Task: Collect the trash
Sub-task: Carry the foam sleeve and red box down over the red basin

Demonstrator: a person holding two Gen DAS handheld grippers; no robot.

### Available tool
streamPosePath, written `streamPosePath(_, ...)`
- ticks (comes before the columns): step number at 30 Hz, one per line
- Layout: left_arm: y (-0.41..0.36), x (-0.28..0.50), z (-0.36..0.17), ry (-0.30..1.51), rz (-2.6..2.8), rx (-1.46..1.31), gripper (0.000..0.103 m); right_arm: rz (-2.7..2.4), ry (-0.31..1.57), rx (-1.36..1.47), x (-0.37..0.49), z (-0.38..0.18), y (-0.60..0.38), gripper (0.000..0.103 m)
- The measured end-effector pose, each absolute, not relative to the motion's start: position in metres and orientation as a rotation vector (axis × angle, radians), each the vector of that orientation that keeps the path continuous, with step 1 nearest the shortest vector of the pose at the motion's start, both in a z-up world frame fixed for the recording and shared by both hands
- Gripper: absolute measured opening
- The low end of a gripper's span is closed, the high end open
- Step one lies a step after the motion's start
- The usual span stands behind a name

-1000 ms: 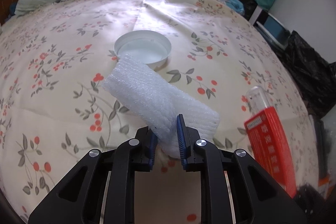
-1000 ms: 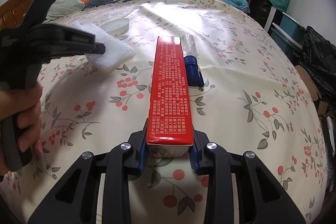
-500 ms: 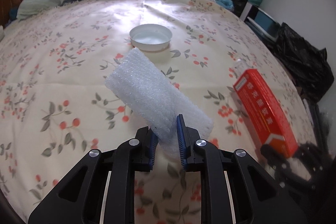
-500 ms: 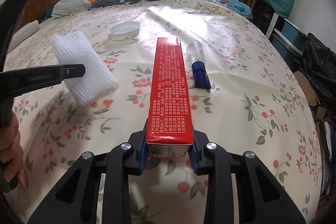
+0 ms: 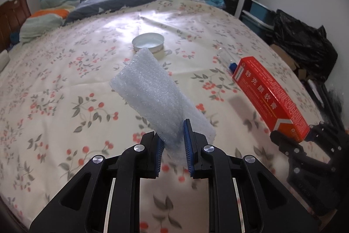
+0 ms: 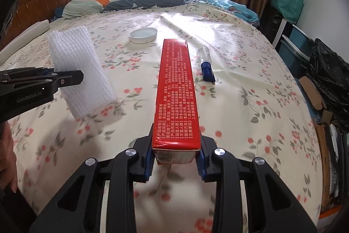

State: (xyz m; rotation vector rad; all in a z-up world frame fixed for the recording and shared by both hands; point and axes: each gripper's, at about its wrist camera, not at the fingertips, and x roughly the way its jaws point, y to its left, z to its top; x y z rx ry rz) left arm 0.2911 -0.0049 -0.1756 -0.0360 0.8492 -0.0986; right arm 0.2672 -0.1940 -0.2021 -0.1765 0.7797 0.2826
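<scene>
Both pieces of trash were lifted off the bed.
The left gripper (image 5: 173, 146) fingers pinched the foam sheet (image 5: 157, 97); the right gripper (image 6: 175, 158) fingers clamped the red box (image 6: 176, 93), both now higher, ready for carrying away.

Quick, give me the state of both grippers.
Left gripper: shut on the foam sheet, held above the bed.
Right gripper: shut on the red box, also lifted.

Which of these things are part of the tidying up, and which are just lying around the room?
Being collected or probably next:
- foam sheet, in left gripper
- red box, in right gripper
- white lid
- small bottle

Just lying about:
- pillows
- black bag
</scene>
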Motion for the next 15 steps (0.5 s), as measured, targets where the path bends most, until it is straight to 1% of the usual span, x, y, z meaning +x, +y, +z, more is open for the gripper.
streamPosePath(7, -0.014, 0.244, -0.154, 0.835, -0.115, 0.004, 0.018, 0.303, 0.755, -0.189, 0.216, -0.182, -0.2, 0.031)
streamPosePath(15, -0.026, 0.171, -0.134, 0.822, -0.15, 0.052, 0.018, 0.337, 0.731, -0.208, 0.142, -0.16, -0.21, 0.031)
